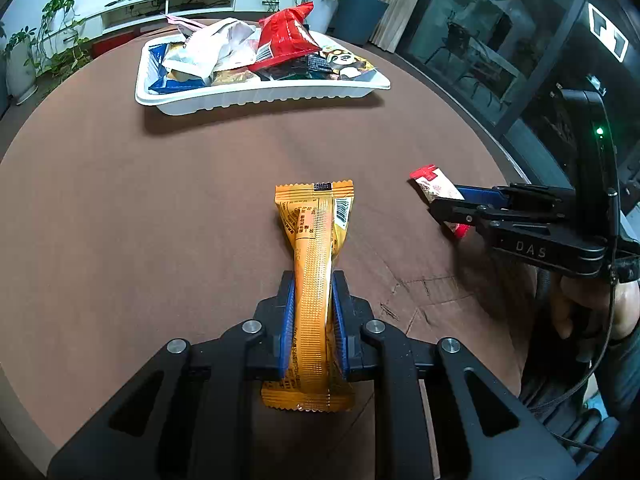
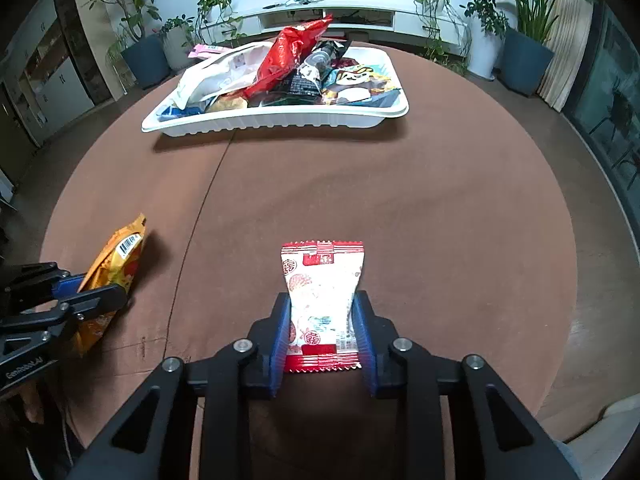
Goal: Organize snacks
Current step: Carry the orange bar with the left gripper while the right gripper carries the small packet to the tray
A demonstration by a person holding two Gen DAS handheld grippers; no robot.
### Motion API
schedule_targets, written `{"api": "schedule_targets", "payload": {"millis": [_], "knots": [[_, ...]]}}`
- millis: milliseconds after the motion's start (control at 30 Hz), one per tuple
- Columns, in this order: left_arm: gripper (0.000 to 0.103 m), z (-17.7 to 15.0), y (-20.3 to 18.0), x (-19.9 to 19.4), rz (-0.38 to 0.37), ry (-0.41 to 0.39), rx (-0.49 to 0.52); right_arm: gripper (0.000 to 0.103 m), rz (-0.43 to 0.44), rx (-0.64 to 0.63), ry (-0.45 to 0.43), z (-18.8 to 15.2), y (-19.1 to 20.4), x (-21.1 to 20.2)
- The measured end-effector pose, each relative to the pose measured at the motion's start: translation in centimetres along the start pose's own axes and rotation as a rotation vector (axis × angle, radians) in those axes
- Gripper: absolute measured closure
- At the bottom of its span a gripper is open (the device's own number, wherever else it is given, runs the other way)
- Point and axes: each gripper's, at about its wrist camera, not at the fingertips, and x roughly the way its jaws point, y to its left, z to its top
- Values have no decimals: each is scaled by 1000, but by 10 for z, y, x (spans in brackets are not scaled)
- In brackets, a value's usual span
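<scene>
My left gripper (image 1: 313, 284) is shut on an orange snack packet (image 1: 314, 240), squeezing its middle just above the brown round table (image 1: 160, 208). My right gripper (image 2: 322, 304) is shut on a white-and-red snack packet (image 2: 322, 292). In the left wrist view the right gripper (image 1: 444, 202) shows at the right with that packet (image 1: 432, 184). In the right wrist view the left gripper (image 2: 100, 286) shows at the left with the orange packet (image 2: 116, 264). A white tray (image 1: 264, 96) (image 2: 280, 118) at the far side of the table holds several snack bags, a red bag (image 1: 286, 36) (image 2: 286, 56) on top.
The table surface has a seam (image 2: 200, 216) and scratches (image 1: 424, 284) near its front. Potted plants (image 2: 140, 40) and a white low cabinet (image 2: 320, 16) stand behind the table. A glass wall (image 1: 480, 40) lies to the right.
</scene>
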Motion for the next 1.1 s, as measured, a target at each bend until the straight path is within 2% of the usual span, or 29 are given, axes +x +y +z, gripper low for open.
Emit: {"api": "schedule_targets", "payload": {"millis": [300, 400, 633, 833, 967, 1100], "knots": [[87, 0, -2, -6, -24, -17, -6, 73, 63, 23, -24, -1, 1, -10], [87, 2, -2, -11, -40, -35, -13, 73, 90, 13, -54, 0, 6, -20], [87, 20, 3, -29, -75, -90, -41, 73, 143, 63, -54, 10, -5, -25], [87, 61, 19, -51, -65, -164, -59, 73, 161, 98, -147, 52, -26, -57], [87, 109, 25, -63, -47, -225, -51, 73, 165, 106, -215, 95, -36, -73], [87, 152, 29, -62, -31, -257, -50, 73, 178, 127, -246, 138, -42, -71]]}}
